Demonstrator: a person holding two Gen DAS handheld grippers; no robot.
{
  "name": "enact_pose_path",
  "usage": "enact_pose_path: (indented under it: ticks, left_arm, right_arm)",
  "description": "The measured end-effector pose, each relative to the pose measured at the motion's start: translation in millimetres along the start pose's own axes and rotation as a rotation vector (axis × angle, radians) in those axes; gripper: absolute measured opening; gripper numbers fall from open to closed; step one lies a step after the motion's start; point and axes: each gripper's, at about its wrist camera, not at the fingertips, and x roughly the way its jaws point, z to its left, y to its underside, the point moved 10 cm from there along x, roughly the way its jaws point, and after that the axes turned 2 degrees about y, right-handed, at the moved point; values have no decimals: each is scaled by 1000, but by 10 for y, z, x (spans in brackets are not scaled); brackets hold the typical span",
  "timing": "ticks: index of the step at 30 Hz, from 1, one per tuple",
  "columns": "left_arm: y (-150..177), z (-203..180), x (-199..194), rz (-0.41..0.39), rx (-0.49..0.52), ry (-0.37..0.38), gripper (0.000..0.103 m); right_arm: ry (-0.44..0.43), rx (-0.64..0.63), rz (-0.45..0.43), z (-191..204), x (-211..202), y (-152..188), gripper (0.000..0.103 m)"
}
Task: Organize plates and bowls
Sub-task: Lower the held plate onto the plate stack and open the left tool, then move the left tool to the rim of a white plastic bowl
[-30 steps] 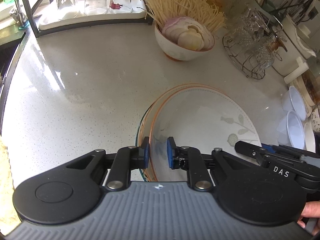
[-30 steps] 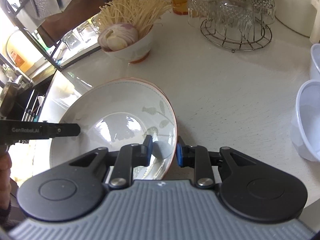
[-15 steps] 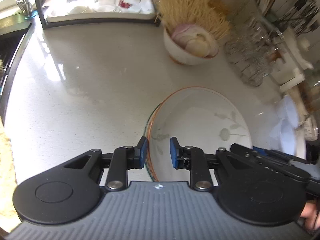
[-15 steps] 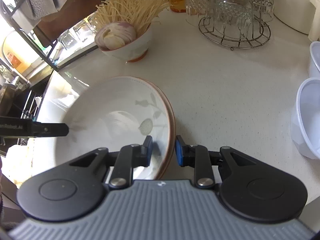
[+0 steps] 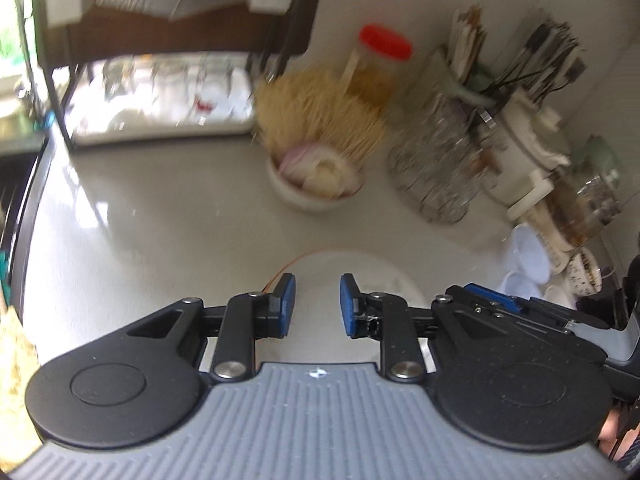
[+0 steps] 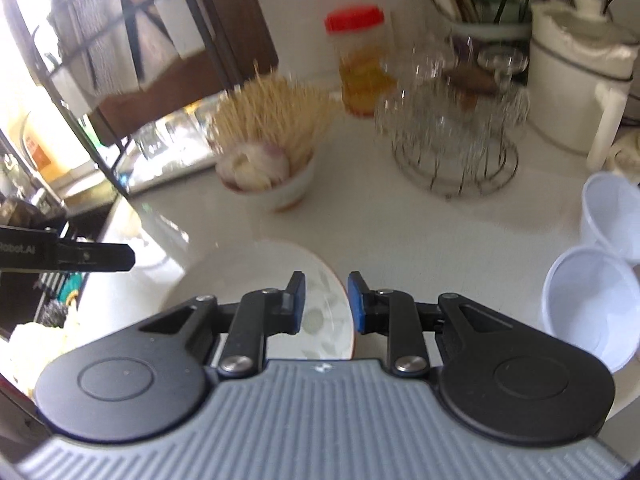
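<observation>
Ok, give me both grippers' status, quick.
Left gripper: open, holding nothing; the plate lies below it.
Right gripper: open, holding nothing; the plate's rim sits in the gap between its fingers.

"Robot.AI" (cut off) on left gripper (image 6: 128, 257)

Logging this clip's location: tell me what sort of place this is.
Most likely a home kitchen counter: a bowl of noodles, glasses on a wire rack, a crock of utensils and a floral plate.
</observation>
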Motion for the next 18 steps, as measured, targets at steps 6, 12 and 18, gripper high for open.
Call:
enact_pose_path:
  ticks: [6, 12, 18]
  left_arm:
    - [-176, -240, -277, -44, 43, 41, 27]
    - [-191, -418, -440, -64, 143, 67, 27]
    - [-190, -458, -449, -51, 156, 123, 27]
  right_arm:
    - [5, 17, -82, 70, -405, -235, 27]
    - [35, 45, -145, 123, -773, -336, 27]
    - [111, 113, -179, 145, -991, -282, 28]
